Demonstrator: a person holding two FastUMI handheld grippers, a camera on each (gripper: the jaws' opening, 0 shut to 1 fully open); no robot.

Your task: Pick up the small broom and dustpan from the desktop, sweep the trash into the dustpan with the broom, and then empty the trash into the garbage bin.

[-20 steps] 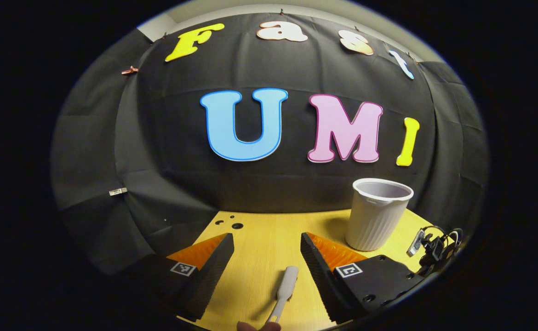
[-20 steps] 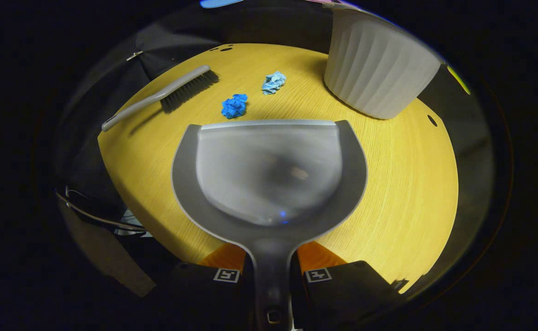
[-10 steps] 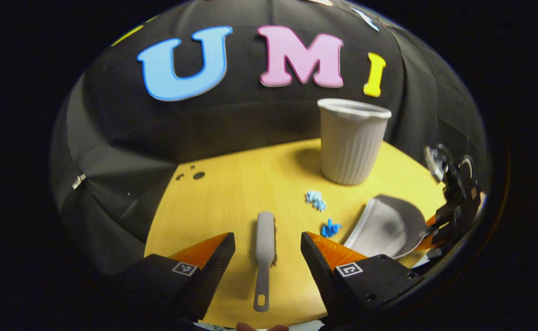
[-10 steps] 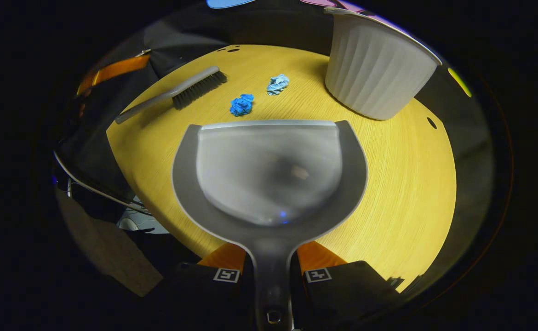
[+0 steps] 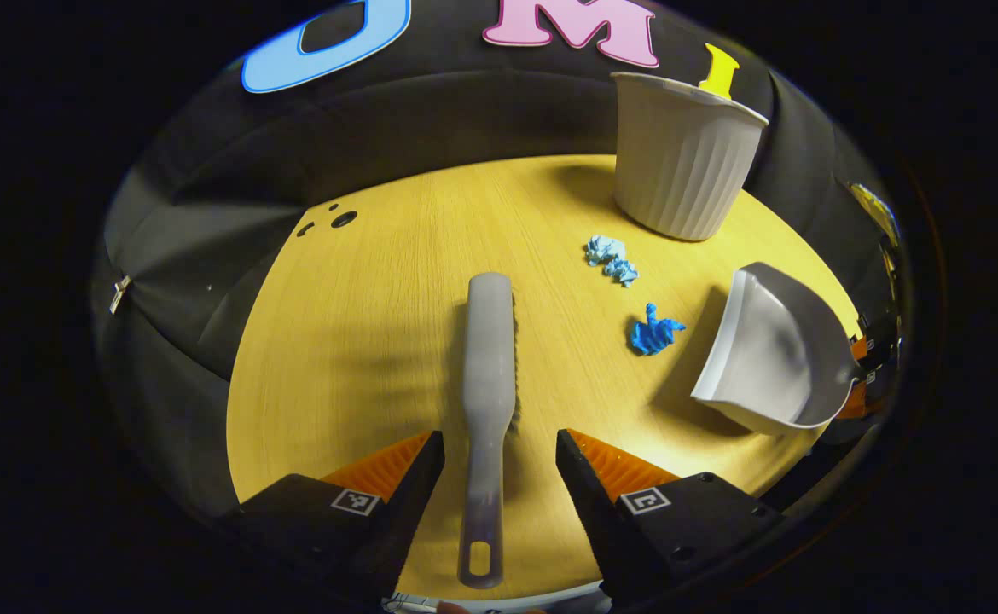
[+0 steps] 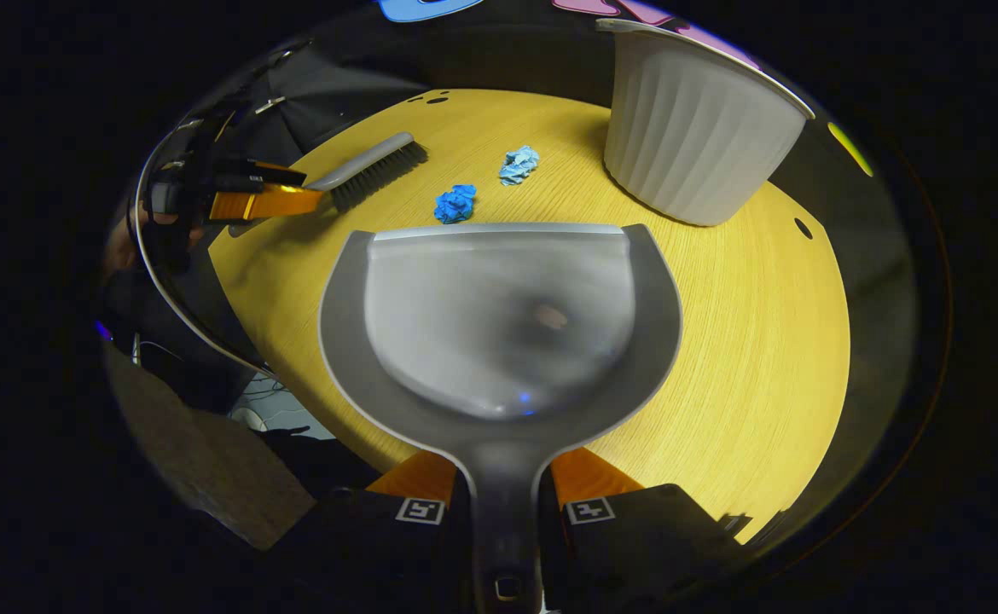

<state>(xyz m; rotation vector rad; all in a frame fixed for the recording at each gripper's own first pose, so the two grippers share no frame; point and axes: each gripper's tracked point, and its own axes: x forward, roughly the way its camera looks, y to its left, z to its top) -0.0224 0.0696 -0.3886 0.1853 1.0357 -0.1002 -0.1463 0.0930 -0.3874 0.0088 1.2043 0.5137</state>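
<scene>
In the left gripper view the grey broom (image 5: 488, 392) lies on the yellow desktop with its handle between the fingers of my open left gripper (image 5: 499, 448); neither finger touches it. Two paper scraps lie to its right, a dark blue one (image 5: 653, 333) and a light blue one (image 5: 611, 258). My right gripper (image 6: 501, 482) is shut on the grey dustpan's handle, and the dustpan (image 6: 499, 315) hovers low over the desk. Beyond its front lip sit the dark blue scrap (image 6: 455, 203) and the light blue scrap (image 6: 519, 164). The left gripper (image 6: 260, 200) reaches over the broom (image 6: 371, 166).
A white ribbed garbage bin (image 5: 682, 153) stands at the back right of the desktop (image 5: 380, 281), also seen close in the right gripper view (image 6: 695, 128). Small holes (image 5: 333, 222) mark the far left of the desk. Black cloth walls surround the desk.
My left gripper has tilted down and moved forward, so the broom's handle now lies between its open fingers. The right gripper holds the dustpan almost still.
</scene>
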